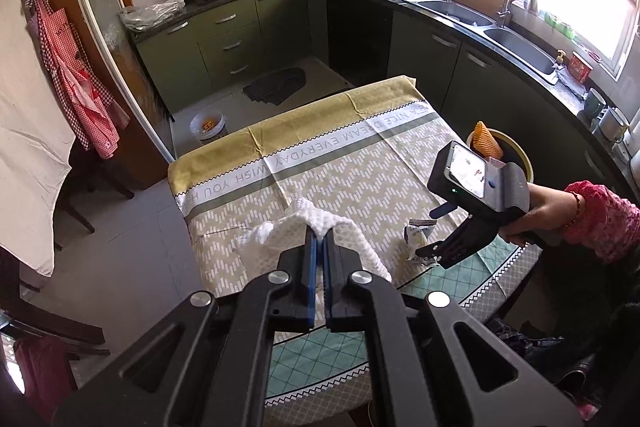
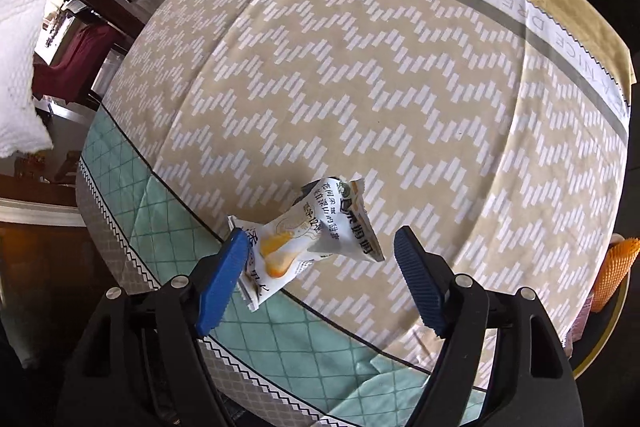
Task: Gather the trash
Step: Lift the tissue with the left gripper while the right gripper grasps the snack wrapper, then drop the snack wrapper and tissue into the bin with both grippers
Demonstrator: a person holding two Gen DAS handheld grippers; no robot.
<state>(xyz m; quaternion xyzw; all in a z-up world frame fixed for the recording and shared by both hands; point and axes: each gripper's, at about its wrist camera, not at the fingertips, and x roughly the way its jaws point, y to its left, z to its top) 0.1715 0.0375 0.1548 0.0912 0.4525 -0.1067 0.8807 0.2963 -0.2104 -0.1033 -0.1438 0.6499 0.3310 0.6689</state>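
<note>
— Left gripper (image 1: 320, 239)?

— Jaws pinched tight on the white paper towel (image 1: 316, 227), lifted above the table (image 1: 360, 155), presumably bound for the bin (image 1: 508, 151) at the table's far side.

— Right gripper (image 2: 320, 247)?

— Jaws wide apart, straddling the snack wrapper (image 2: 316, 239) on the table's near side; nothing gripped yet.

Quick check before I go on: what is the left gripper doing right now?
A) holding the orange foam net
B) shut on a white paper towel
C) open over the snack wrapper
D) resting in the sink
B: the left gripper has its blue pads pinched together on the white paper towel, lifted over the table.
</note>
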